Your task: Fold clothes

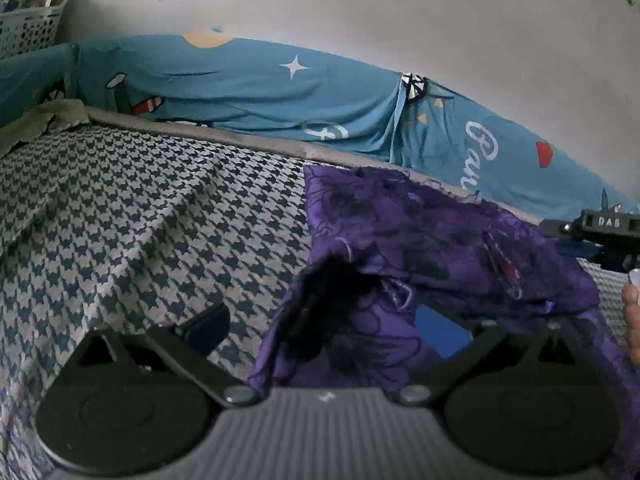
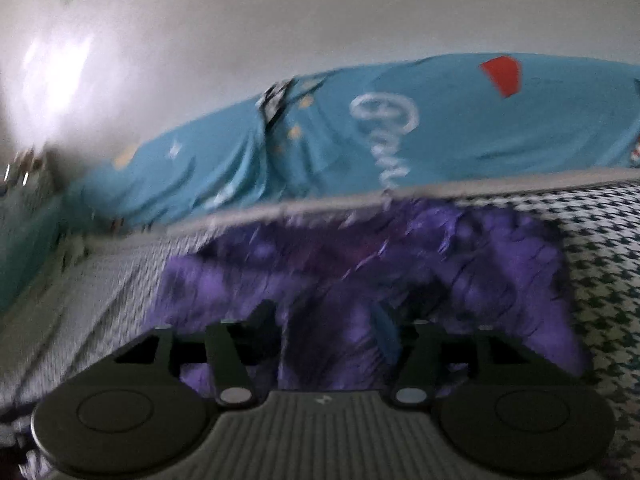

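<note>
Purple garment lies bunched on the checked bed cover, far side near the blue sheet. Left tool apart, cloth draped between. Right tool apart over folds. Risk: we pinch extra layers or snag the lace, skewing the fold.

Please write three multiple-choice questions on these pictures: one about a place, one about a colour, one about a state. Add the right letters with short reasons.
1. In the left wrist view, where is the white basket?
A. upper left corner
B. bottom centre
C. lower right corner

2. What colour is the garment on the houndstooth cover?
A. yellow
B. purple
C. red

3. How do the left gripper fingers stand?
A. pressed together
B. wide apart
C. out of view

Answers: 1 A, it sits at the upper left edge. 2 B, its fabric is purple. 3 B, cloth lies between separated fingers.
</note>
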{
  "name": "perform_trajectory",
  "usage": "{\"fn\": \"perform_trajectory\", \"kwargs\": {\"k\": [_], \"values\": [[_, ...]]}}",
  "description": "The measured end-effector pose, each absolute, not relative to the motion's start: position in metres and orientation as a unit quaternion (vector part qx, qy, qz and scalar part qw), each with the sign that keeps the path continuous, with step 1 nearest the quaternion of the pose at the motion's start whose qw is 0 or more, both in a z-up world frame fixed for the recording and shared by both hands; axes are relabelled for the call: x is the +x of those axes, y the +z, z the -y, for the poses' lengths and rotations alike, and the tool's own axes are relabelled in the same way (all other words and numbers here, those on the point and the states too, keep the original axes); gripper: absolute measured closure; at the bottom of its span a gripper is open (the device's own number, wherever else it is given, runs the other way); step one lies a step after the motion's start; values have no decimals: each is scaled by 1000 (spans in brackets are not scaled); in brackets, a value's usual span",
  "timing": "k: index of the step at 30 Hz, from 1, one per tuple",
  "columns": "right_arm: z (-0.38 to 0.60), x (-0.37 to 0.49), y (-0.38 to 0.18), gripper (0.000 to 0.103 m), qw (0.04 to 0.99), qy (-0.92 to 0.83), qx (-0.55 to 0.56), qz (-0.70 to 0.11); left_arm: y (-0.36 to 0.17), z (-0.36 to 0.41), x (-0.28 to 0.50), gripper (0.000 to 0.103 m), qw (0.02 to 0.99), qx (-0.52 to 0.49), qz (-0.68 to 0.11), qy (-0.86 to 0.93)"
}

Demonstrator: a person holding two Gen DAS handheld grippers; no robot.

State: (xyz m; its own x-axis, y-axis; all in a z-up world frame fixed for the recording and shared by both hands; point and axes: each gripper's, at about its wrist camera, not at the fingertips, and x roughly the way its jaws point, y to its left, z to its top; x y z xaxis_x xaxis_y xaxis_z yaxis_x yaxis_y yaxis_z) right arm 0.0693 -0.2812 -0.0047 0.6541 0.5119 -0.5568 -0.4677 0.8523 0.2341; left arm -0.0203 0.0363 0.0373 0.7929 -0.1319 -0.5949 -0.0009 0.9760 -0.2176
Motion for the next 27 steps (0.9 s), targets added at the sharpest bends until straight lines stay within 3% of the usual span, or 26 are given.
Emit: {"fn": "perform_trajectory", "kwargs": {"k": [3, 11, 18, 21, 27], "values": [[269, 63, -15, 32, 904, 281, -2, -323, 36, -36, -20, 0, 940, -105, -323, -38], [248, 52, -38, 33, 904, 270, -95, -316, 33, -36, -17, 0, 938, -108, -327, -41], [263, 58, -31, 80, 912, 246, -61, -323, 32, -35, -16, 0, 937, -108, -329, -43], [276, 58, -20, 87, 924, 218, -38, -311, 32, -34, -16, 0, 937, -105, -329, -44], [327, 72, -6, 87, 945, 90, 53, -310, 31, -32, -15, 0, 937, -101, -332, -44]]}}
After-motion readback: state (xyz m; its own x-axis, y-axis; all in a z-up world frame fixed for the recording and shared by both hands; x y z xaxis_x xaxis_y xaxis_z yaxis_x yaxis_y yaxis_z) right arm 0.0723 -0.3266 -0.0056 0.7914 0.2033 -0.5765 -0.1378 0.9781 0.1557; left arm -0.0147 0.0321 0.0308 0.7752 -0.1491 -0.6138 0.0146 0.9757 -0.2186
